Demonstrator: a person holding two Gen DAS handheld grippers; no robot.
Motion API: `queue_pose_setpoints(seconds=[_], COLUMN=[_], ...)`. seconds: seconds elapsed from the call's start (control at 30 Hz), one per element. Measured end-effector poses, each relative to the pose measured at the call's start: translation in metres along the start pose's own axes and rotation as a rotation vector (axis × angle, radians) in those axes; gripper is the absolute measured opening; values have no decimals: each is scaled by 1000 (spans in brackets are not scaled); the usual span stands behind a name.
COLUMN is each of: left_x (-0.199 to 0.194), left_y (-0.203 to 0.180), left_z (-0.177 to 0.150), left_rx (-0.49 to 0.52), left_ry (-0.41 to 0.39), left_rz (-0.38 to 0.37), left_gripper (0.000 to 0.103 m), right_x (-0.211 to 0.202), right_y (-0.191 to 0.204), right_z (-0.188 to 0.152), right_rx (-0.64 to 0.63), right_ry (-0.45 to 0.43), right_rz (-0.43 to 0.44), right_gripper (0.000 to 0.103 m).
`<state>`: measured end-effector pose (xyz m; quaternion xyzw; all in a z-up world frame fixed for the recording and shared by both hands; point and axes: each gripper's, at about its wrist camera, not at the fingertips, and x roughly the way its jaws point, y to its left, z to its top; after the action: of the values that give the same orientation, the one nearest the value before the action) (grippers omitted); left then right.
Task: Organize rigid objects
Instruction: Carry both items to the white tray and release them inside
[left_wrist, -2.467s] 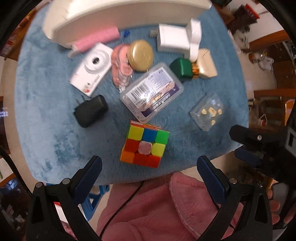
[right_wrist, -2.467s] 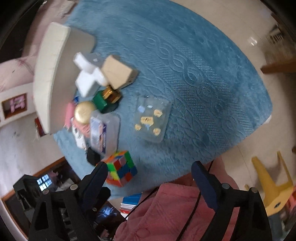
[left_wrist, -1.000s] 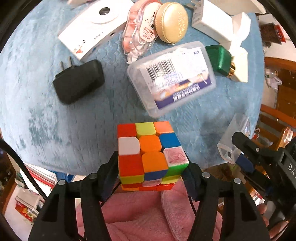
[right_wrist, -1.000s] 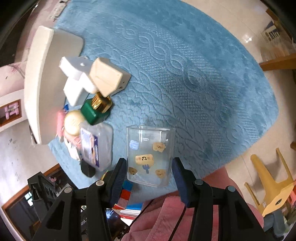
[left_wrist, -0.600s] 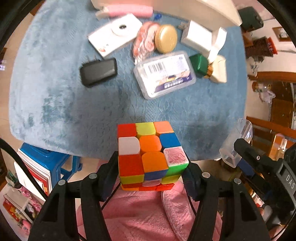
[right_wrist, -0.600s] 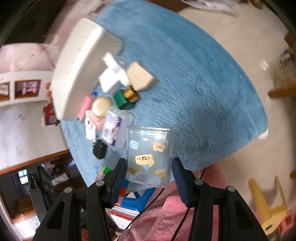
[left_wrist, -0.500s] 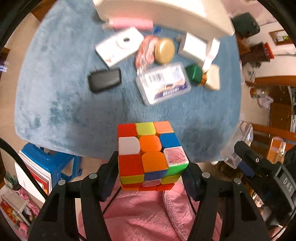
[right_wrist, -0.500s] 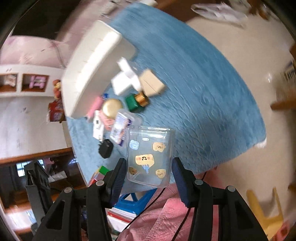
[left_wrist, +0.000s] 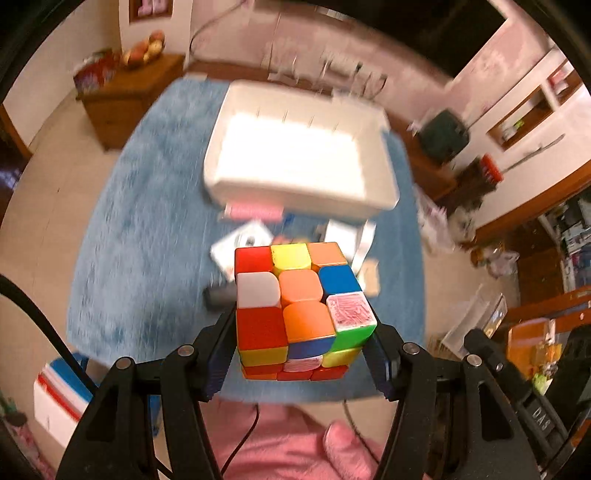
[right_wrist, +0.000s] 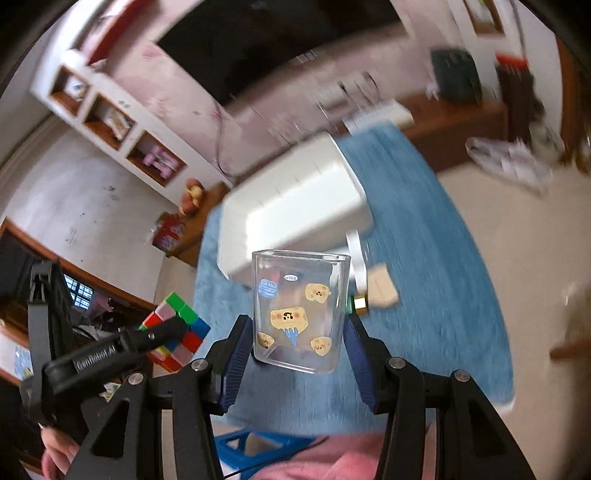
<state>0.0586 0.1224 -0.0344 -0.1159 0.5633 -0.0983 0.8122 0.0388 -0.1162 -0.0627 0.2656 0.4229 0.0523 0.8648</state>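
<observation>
Both grippers have risen off the mat (left_wrist: 122, 236), left (left_wrist: 301, 347) clamping the cube (left_wrist: 299, 310), right (right_wrist: 295, 354) the clear box (right_wrist: 299, 310) (likely bound for the bin (left_wrist: 299, 162)).

We hold both grippers aloft, tilted downward — left gripper (left_wrist: 301, 347) and right gripper (right_wrist: 295, 354) each clamped on a load.

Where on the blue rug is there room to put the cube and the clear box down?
The blue rug is bare on its wide left side, left of the white bin, and along its near edge in front of the puzzle cube. In the right wrist view, the stretch right of the clear box is bare too. Just in front of the bin it is crowded with small things.
</observation>
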Motion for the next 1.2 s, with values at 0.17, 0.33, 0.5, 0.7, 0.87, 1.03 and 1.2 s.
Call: queue_pose_setpoints(seconds=[0.17,0.33,0.5,0.7,0.87,1.03,1.2], left_x=[-6,-17,-14,-3,9,24,58], left_y=[-25,-30,-30,-25,-24,-23,-15], left_z=[26,45,65,89,110,130,158], left_rx=[37,66,69,60,102,142,120], left_ry=[-145,-269,-327,-378,-429,-468,-443], left_rz=[-28,-72,-93,-135,-124,-128,-111], left_gripper=[65,59,59,59,59,59,59], right_x=[-8,-10,-4,19,49,85,123], right_y=[18,32,46,57,63,67,61], right_z=[15,29,40,64,85,103,121], right_rx=[-109,-189,-271,-339,-391,-436,-413], right_ry=[-116,-193,-253,-287,-304,-306,-277], right_rz=[-4,-3,-23,-33,-56,-86,-95], right_gripper=[51,51,51,51,51,51,51])
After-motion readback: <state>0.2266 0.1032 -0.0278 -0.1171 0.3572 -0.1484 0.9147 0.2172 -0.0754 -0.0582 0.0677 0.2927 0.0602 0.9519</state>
